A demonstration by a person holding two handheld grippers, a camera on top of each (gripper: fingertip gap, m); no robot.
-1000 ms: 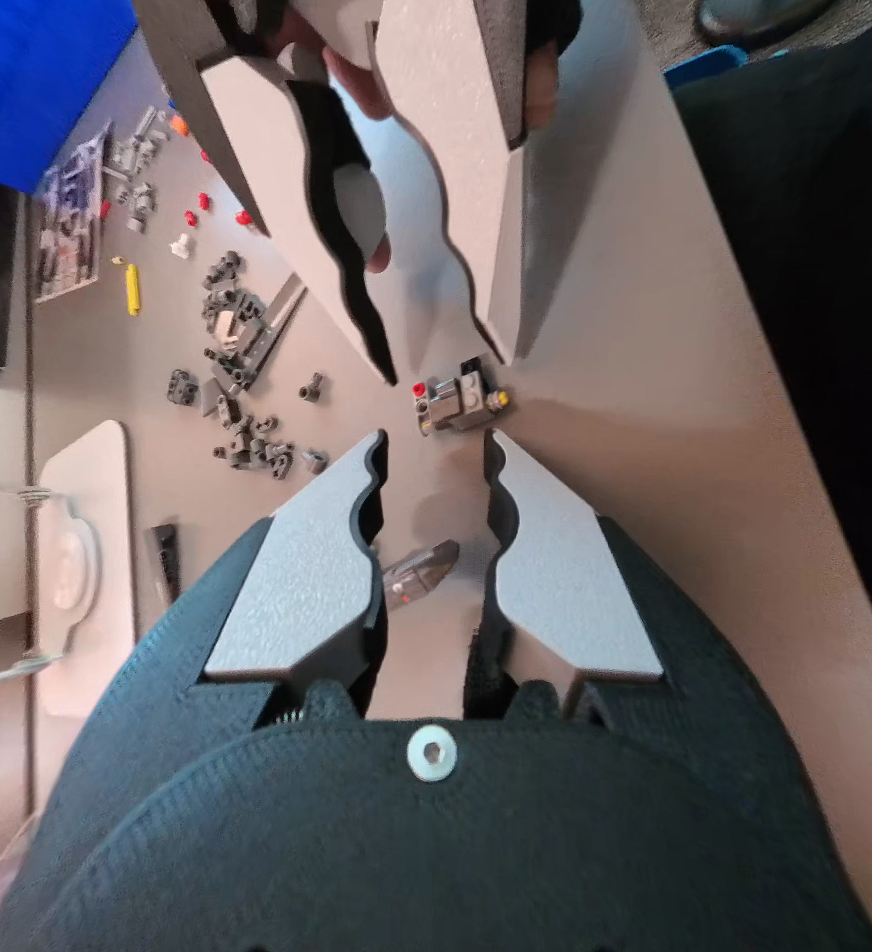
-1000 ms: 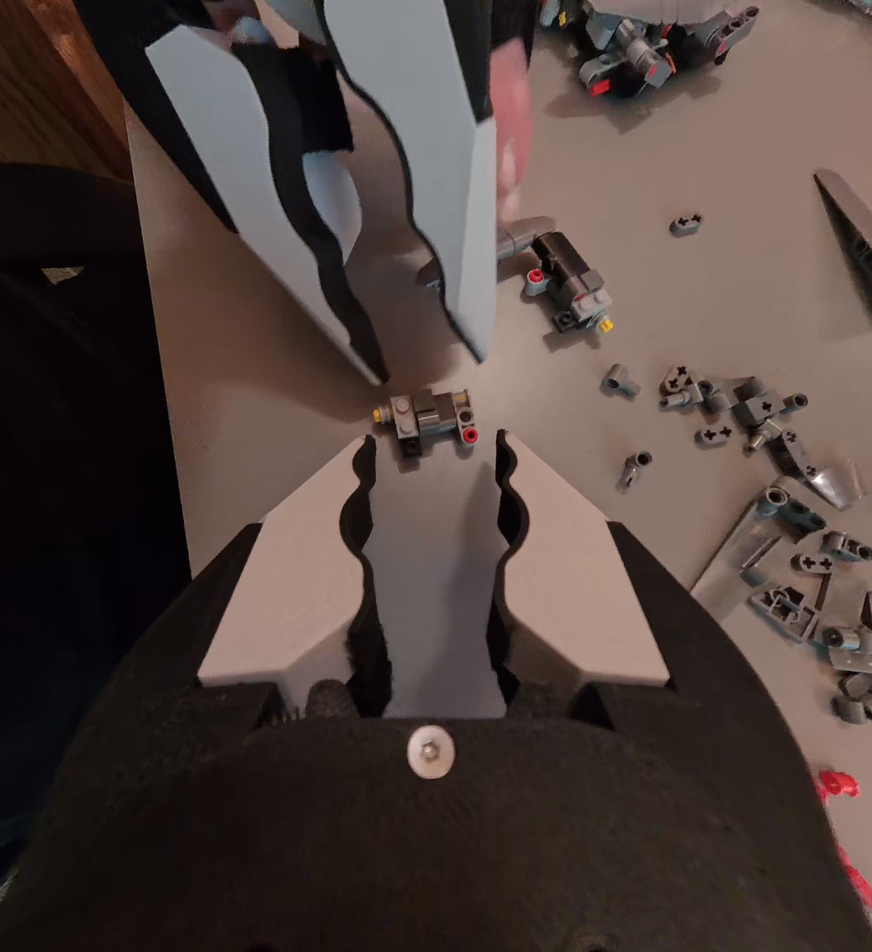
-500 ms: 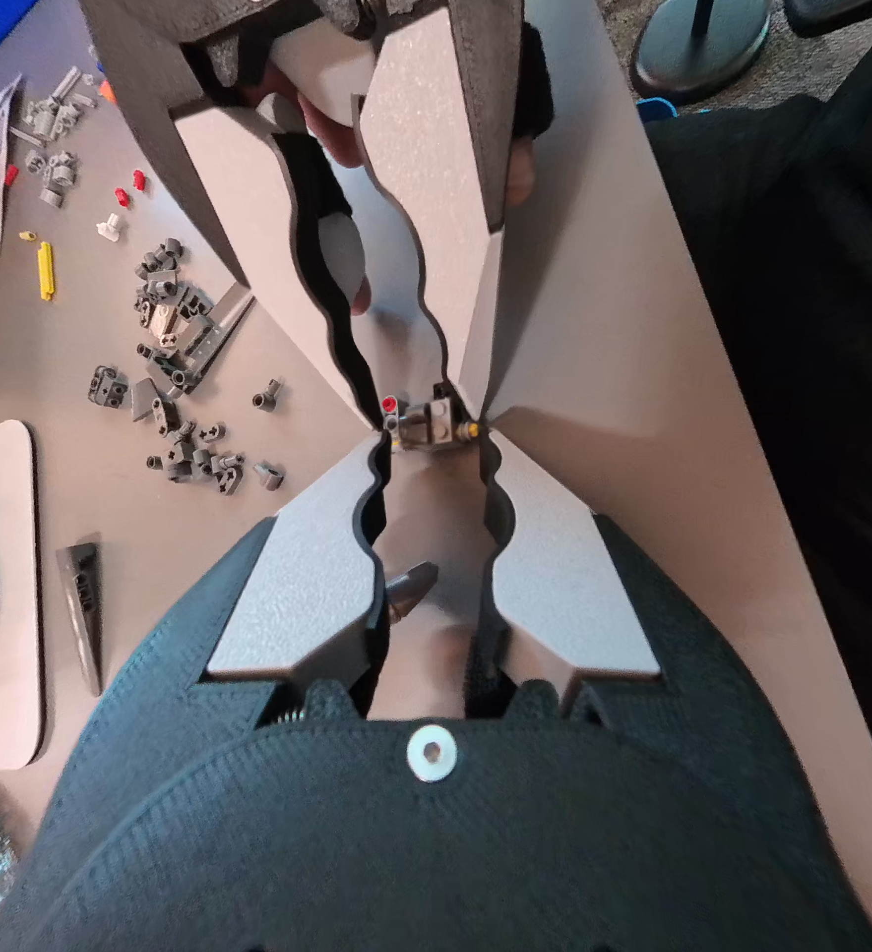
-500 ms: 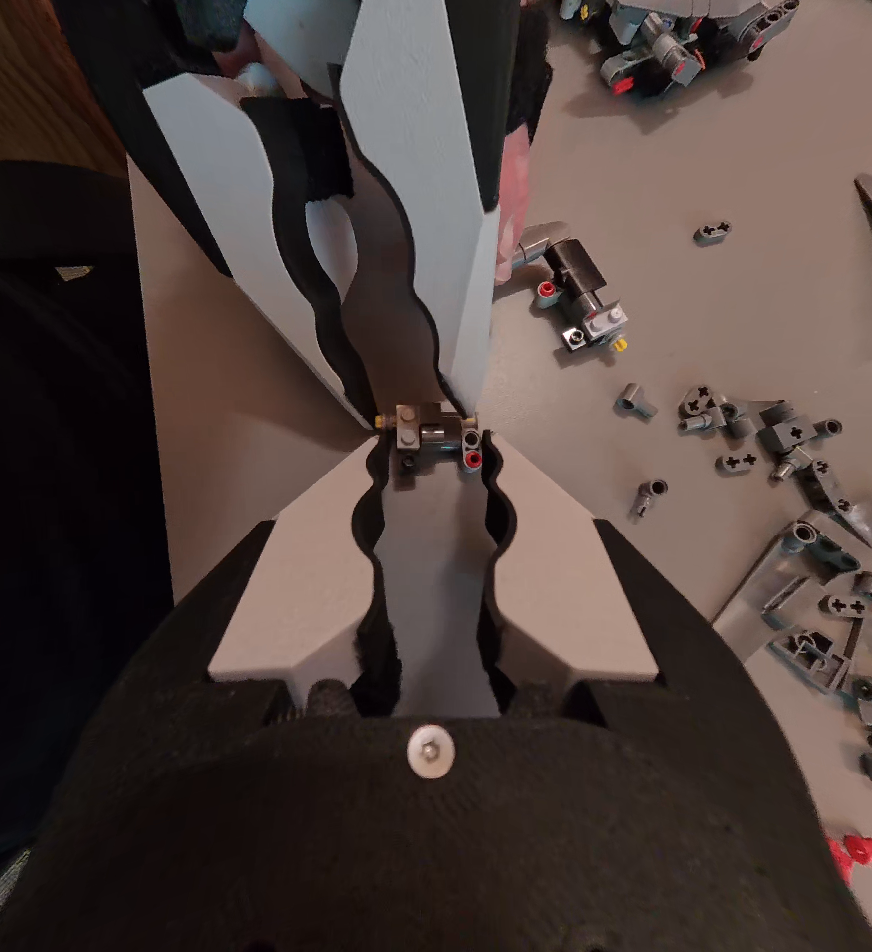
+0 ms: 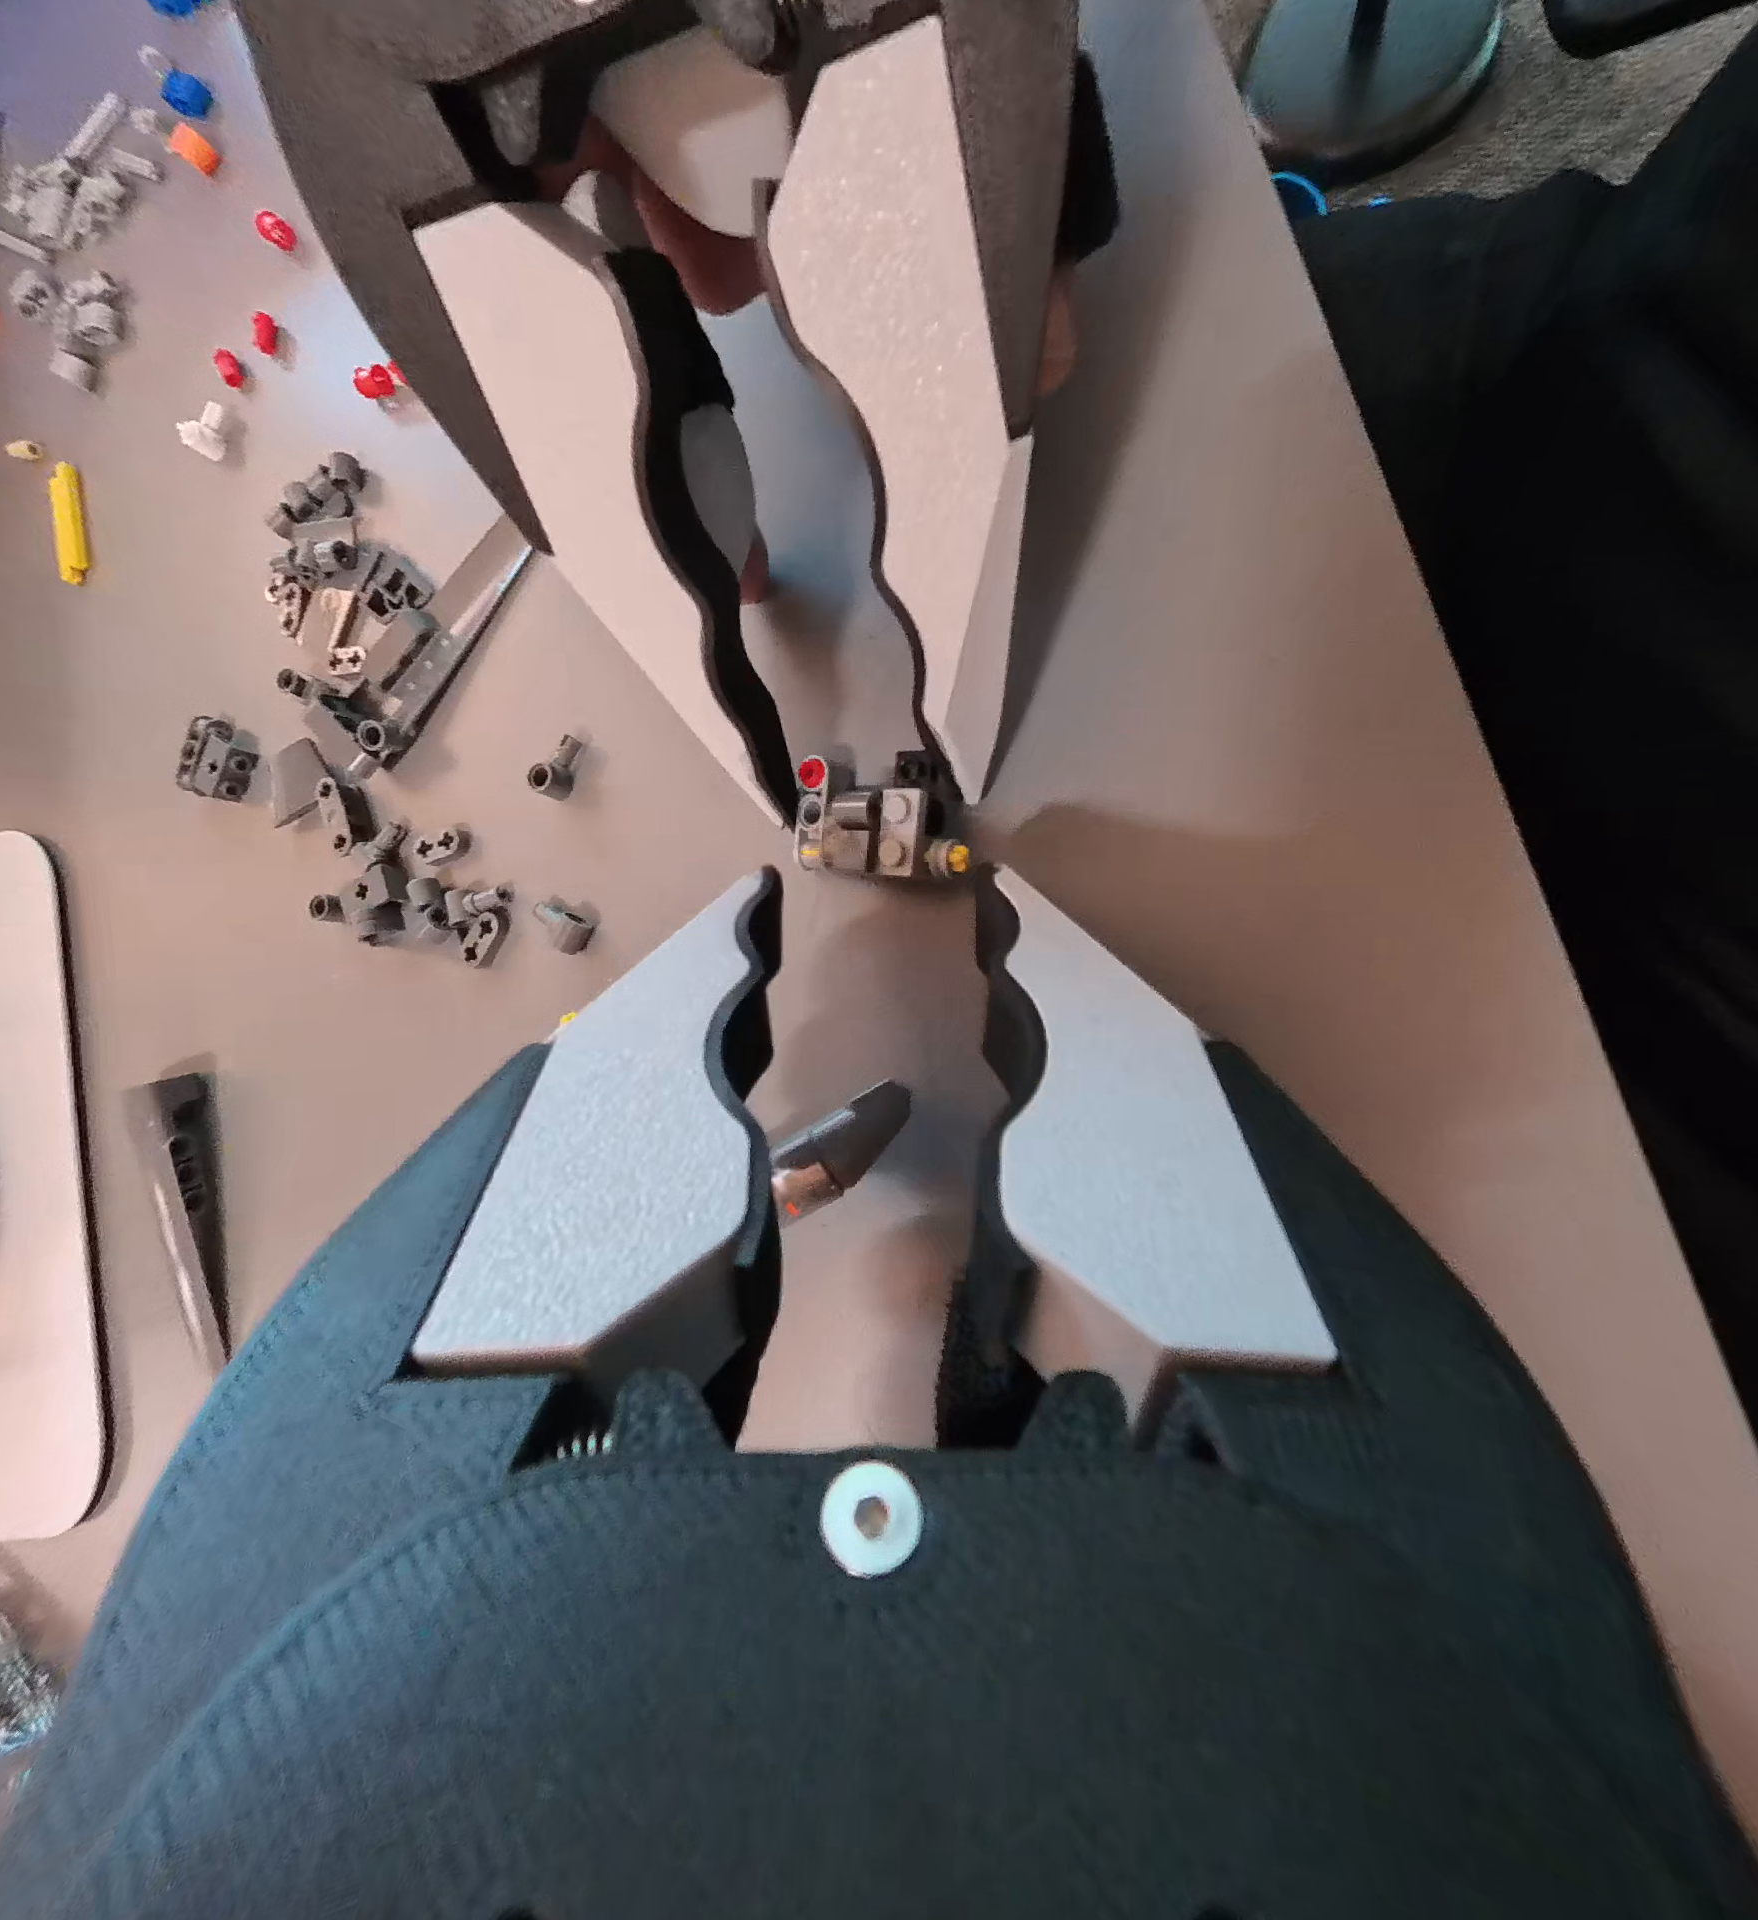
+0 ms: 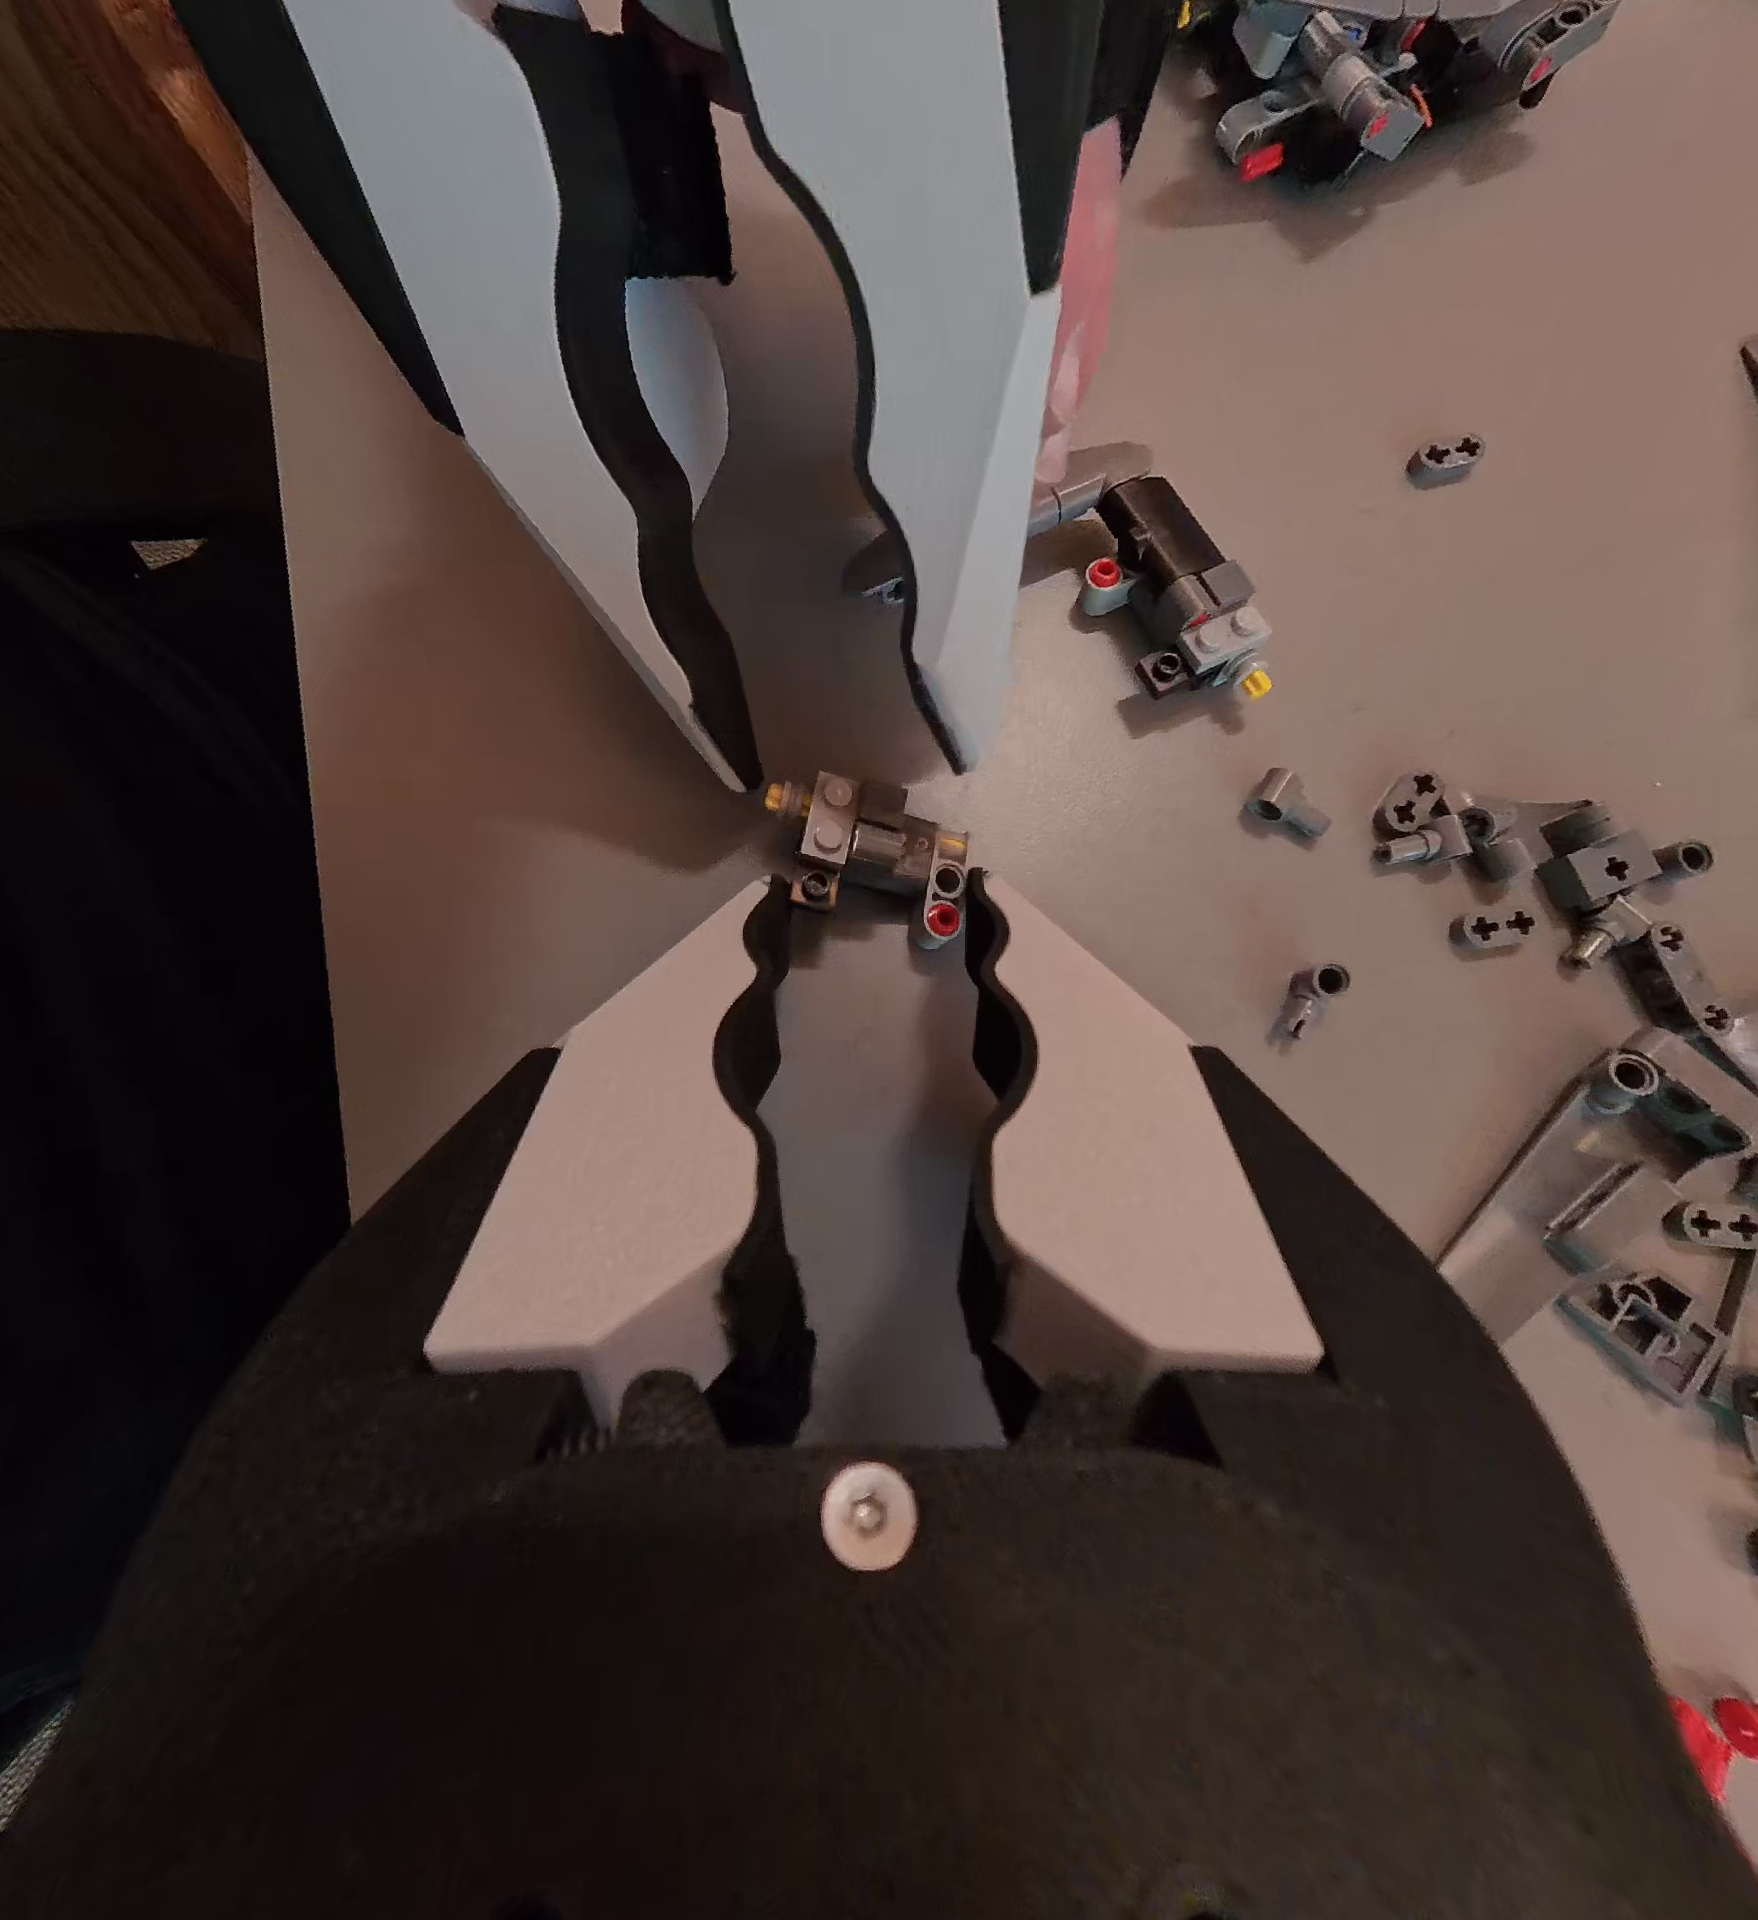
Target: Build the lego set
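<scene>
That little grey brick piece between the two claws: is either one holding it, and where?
The right gripper clamps the small grey brick assembly across its end with the red pin. The left gripper is open, just short of it.

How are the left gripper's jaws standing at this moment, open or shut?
Open. The left gripper has bare table between its fingertips, and the small grey brick assembly lies just beyond them, untouched.

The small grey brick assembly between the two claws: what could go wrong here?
1. The right claw pinches only the near end of the small grey brick assembly, so it may twist or slip.
2. The open left claw sits very close; closing could knock it loose.
3. The table edge is near; a dropped piece might fall off.
</scene>
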